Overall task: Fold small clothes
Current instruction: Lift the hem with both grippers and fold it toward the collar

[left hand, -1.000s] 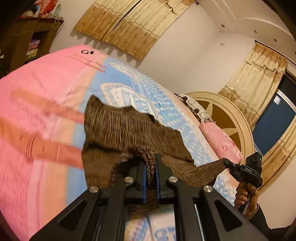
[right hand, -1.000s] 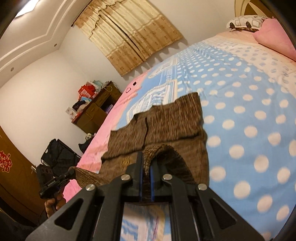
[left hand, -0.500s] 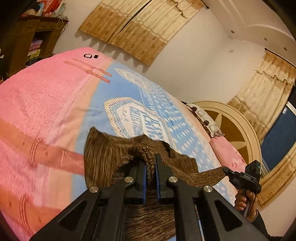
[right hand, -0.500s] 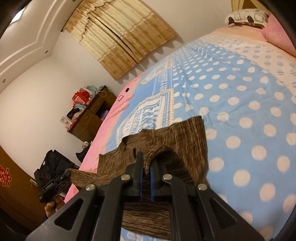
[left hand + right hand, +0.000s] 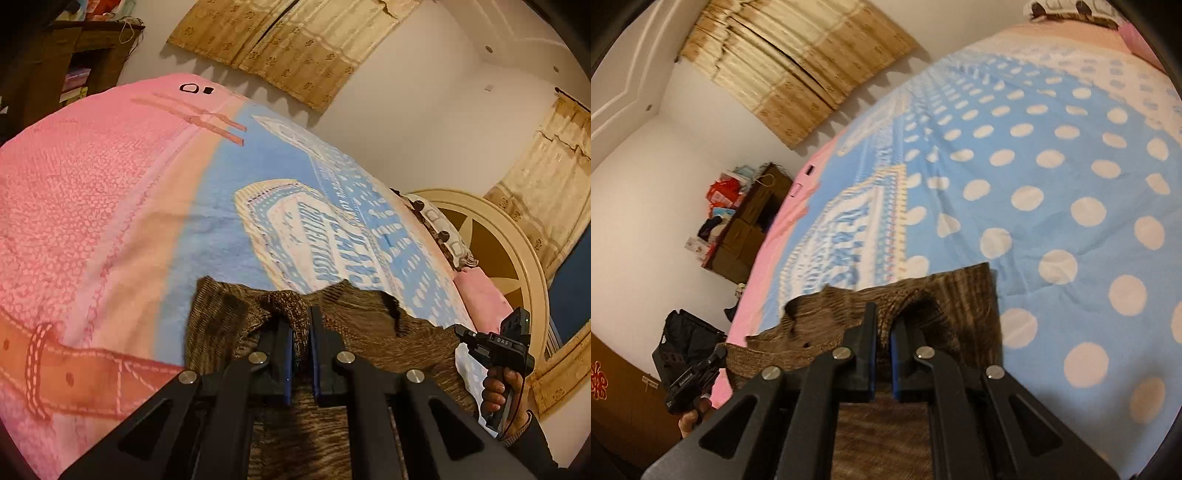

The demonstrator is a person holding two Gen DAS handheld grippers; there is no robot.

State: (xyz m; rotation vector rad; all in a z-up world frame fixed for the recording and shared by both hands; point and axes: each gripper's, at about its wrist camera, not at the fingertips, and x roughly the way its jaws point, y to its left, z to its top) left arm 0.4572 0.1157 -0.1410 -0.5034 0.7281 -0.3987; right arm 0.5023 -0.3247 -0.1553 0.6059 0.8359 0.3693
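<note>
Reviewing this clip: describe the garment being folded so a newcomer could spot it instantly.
Start at the bed with its pink and polka-dot blue cover. On its near side lies a brown knit garment, pinched by the left gripper and right gripper. It is the only dark, ribbed cloth on the bright cover.

Left claw (image 5: 301, 325) pinching brown garment (image 5: 369, 325)

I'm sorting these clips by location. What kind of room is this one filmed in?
Most likely a home bedroom: the brown knit garment is being folded on a bed with a polka-dot blanket, pillows lie against a round headboard, and curtains hang on the wall.
</note>
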